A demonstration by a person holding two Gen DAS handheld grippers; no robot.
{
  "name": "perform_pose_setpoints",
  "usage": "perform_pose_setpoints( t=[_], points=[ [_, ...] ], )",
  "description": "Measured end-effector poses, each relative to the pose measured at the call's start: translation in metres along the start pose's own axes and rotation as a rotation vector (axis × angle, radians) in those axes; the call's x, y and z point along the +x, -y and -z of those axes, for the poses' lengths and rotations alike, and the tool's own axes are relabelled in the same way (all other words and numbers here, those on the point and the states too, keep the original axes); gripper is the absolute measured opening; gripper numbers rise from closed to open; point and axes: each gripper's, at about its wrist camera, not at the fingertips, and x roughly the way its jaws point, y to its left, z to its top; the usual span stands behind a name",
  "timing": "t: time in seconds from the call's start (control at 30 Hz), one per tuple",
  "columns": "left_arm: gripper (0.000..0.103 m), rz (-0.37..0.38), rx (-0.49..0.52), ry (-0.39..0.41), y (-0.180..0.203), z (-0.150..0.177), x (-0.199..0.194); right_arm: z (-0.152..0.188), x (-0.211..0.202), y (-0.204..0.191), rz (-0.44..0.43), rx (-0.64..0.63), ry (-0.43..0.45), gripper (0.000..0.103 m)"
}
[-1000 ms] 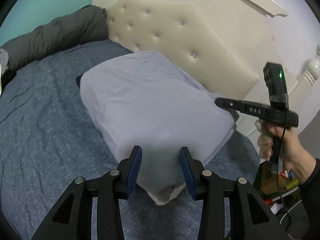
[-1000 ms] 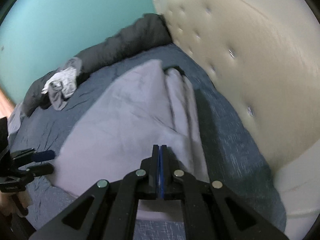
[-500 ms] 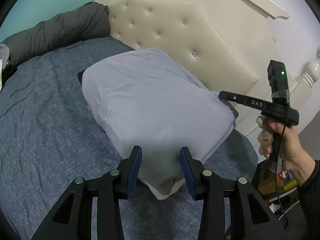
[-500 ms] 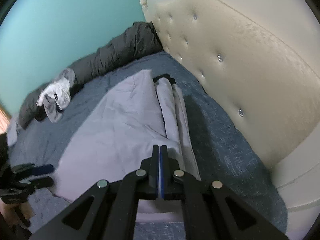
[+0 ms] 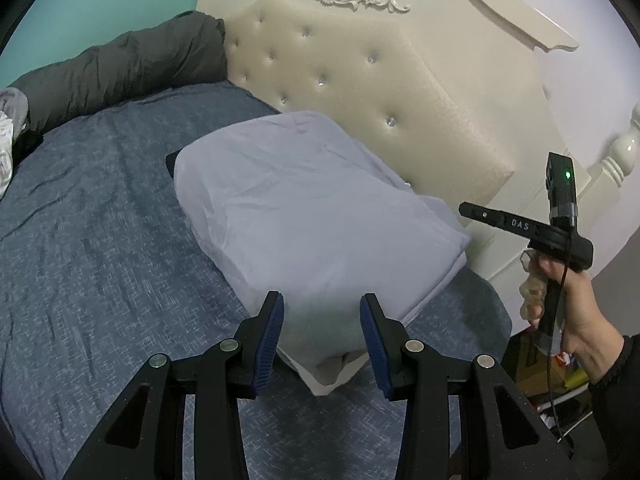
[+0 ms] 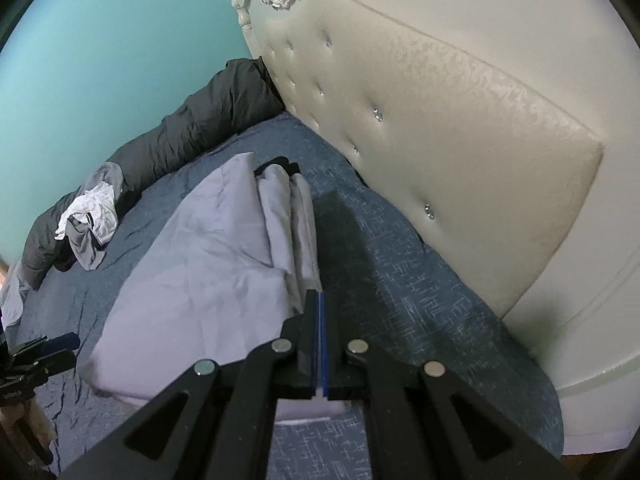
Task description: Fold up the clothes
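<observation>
On bed (image 5: 80,240), folded garment (image 5: 304,208), left gripper (image 5: 322,312) apart.

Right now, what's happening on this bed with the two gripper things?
A person is folding laundry with a handheld gripper in each hand. A pale lilac garment lies folded into a thick rectangle on the blue bedspread, near the cream headboard. The left gripper hangs open over its near edge, gripping nothing. The right gripper is shut and empty beside the folded edge. More clothes wait, crumpled, farther along the bed.

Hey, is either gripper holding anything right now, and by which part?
Nothing held. The left gripper is open above the folded garment; the right gripper is shut on nothing.
</observation>
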Motion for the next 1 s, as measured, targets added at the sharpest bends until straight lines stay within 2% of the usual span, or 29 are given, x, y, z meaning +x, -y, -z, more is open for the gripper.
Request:
perform_pose_setpoints(
  t=[0.6, 1.0],
  points=[
    [0.046, 0.002, 0.040, 0.048, 0.033, -0.003, -0.053, 0.014, -0.060, -0.051, -0.022, -0.015, 0.070, 0.001],
    [0.049, 0.011, 0.064, 0.093, 0.041, 0.005, -0.107, 0.028, -0.110, -0.096, -0.016, -0.024, 0.123, 0.002]
  ],
)
